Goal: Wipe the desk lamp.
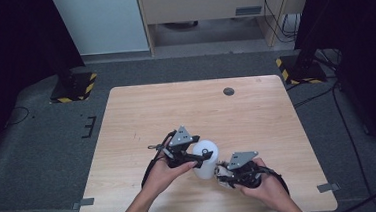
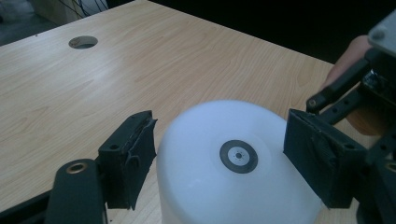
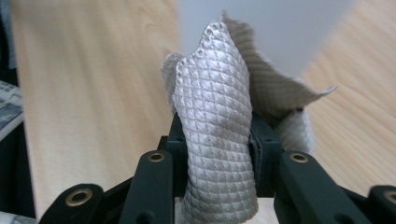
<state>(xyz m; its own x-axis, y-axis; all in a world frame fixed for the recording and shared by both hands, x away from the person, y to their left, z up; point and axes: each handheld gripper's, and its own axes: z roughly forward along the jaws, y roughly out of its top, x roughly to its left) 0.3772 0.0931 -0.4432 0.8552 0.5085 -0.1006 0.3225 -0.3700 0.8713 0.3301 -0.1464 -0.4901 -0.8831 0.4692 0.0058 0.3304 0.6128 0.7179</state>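
The white container [image 1: 206, 159] is stood on the wooden tabletop [image 1: 191, 111], between the two pairs of tongs. The left tongs [image 1: 201, 156] are held at its upper part, with one jaw on each side of the white body; in the left gripper view the jaws are seen spread around the container [image 2: 238, 168], the left pad [image 2: 133, 156] just beside the wall and the right pad [image 2: 317, 156] at or against the opposite side, though firm contact cannot be confirmed. A small dark ring mark [image 2: 238, 156] is seen on the container's flat face, midway between the jaws. The right tongs [image 1: 222, 176] are held low, just beside the lower part of the container, on the side away from the left tongs. In the right gripper view the jaws are pressed together on a grey quilted cloth [image 3: 219, 140], which is pinched between the pads and rises above them in folds. Directly beyond the cloth, the pale wall of the container [image 3: 280, 28] is seen, blurred; whether the cloth touches it cannot be determined. A round hole [image 1: 229, 91] is located in the tabletop well beyond both tongs.
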